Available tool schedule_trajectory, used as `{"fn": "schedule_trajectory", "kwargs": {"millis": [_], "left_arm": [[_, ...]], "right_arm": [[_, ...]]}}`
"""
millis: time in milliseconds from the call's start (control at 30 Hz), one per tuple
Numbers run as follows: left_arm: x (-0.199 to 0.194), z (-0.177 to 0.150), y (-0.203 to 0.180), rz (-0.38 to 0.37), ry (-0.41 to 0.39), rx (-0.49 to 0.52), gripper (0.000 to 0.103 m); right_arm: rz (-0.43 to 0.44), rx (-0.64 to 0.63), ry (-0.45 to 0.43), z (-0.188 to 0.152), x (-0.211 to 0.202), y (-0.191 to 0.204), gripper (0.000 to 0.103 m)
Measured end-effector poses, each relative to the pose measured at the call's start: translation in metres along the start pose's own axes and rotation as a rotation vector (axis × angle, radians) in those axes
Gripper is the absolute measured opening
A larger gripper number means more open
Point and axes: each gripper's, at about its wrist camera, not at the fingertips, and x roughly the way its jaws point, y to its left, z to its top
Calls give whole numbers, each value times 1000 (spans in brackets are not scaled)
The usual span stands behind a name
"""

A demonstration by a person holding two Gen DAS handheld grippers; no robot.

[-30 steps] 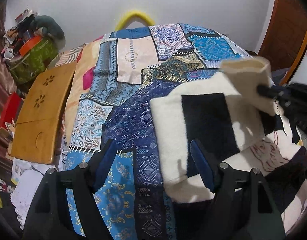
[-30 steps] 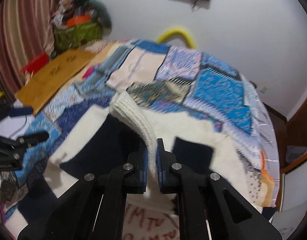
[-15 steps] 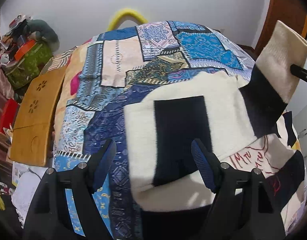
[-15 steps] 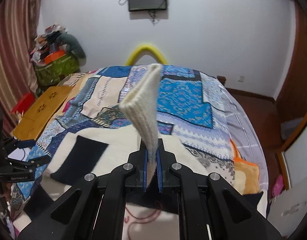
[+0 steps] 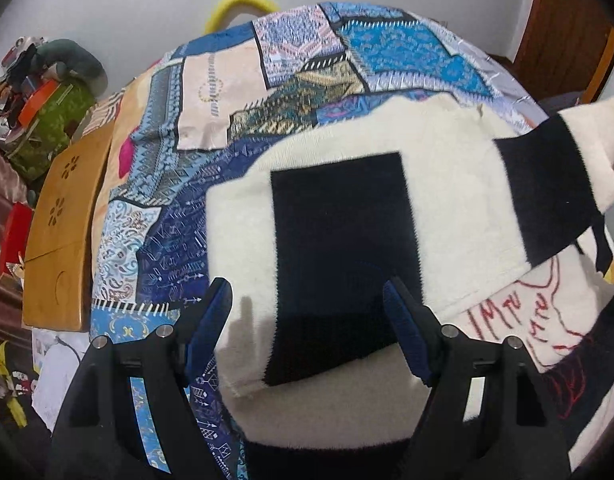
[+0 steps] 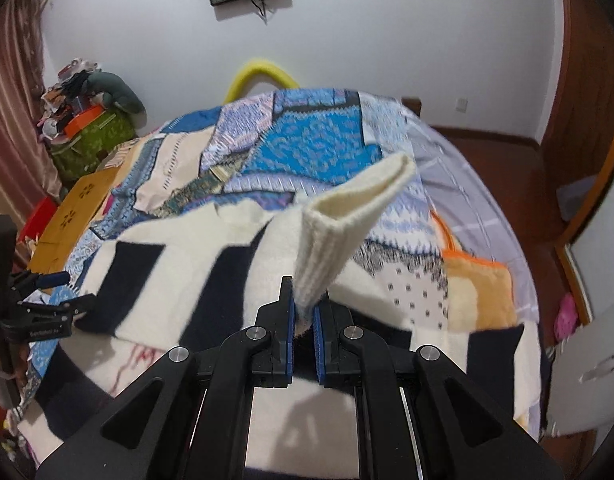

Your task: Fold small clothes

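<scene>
One sweater cuff [image 6: 339, 236] between right claw [image 6: 303, 320] pads.

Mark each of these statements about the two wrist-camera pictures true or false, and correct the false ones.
1. The right gripper is shut on the ribbed cream cuff of the cream and black knitted sweater. True.
2. The left gripper is clamped on the sweater's hem. False: its jaws stand open over the sweater, gripping nothing.
3. The sweater lies on a blue patchwork-print bedspread. True.
4. The held cuff lies flat on the bed. False: it is raised off the sweater's body.
5. A wooden lap table stands to the left of the bed. True.
6. The sweater bears green stitched lettering. False: the stitching is red.
</scene>
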Motion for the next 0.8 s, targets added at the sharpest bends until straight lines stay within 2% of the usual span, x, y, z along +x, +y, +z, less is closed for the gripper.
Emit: {"fn": "schedule_trajectory", "kwargs": {"millis": [467, 633, 800], "left_arm": [[29, -5, -5, -14, 66, 6, 77], [30, -5, -4, -13, 66, 4, 79], [24, -4, -5, -8, 59, 8, 79]], "right_arm": [[1, 134, 153, -43, 30, -45, 8], [-24, 180, 181, -54, 30, -60, 9], [-75, 204, 168, -58, 15, -79, 9]]}}
